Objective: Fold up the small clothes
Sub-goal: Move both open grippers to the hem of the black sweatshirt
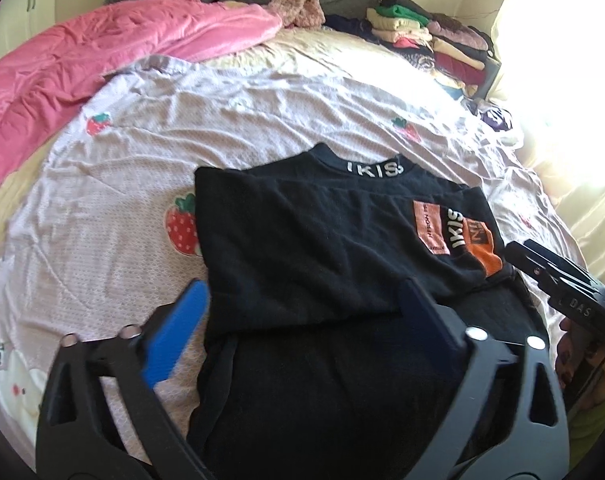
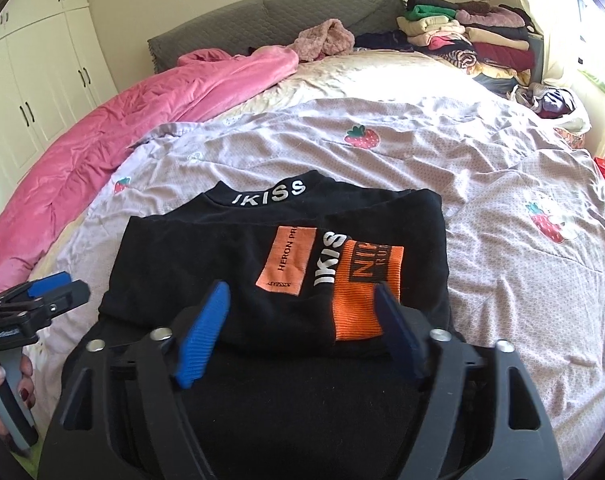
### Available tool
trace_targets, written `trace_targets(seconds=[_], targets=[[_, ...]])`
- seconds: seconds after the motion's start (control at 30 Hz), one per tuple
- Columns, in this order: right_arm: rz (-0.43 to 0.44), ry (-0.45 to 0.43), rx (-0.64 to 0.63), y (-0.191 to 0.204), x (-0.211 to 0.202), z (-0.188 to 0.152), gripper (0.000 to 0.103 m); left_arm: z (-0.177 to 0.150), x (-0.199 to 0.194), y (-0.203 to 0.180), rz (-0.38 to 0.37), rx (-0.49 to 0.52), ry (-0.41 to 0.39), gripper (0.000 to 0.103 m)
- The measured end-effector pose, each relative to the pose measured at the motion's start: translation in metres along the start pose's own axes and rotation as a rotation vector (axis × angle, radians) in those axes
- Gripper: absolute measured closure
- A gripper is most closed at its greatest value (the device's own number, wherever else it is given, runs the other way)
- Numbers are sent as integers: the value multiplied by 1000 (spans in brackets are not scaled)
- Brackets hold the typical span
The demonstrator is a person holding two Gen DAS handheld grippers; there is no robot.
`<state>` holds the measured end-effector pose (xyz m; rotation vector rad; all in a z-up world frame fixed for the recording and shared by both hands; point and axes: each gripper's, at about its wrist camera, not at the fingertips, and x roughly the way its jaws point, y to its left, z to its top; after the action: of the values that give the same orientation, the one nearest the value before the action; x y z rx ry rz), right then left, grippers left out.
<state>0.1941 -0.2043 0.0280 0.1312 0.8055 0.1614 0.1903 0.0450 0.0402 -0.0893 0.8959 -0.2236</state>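
Observation:
A black top [image 1: 322,240] with white IKISS lettering and orange patches lies partly folded on the bed, its sleeves laid across its front. It also shows in the right wrist view [image 2: 262,248]. My left gripper [image 1: 302,304] is open, its blue fingers [image 1: 182,320] spread over the garment's near left part. My right gripper [image 2: 302,312] is open, its fingers [image 2: 206,328] spread over the near edge of the folded sleeve by the orange cuff [image 2: 362,292]. Each gripper shows in the other's view, the right one [image 1: 542,272] and the left one [image 2: 50,288].
The strawberry-print sheet [image 2: 422,152] covers the bed. A pink quilt [image 2: 122,128] lies along the left. Stacks of folded clothes [image 2: 462,36] sit at the far right by the grey headboard [image 2: 282,16]. A white wardrobe [image 2: 42,80] stands at left.

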Motion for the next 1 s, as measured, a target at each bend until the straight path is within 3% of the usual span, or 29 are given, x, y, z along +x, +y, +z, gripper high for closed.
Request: trace_targets(seconds=[1.0], targets=[[-9,-58,-36,9,-59,-21,23,-30,-46,-3,38,23,-50,10]])
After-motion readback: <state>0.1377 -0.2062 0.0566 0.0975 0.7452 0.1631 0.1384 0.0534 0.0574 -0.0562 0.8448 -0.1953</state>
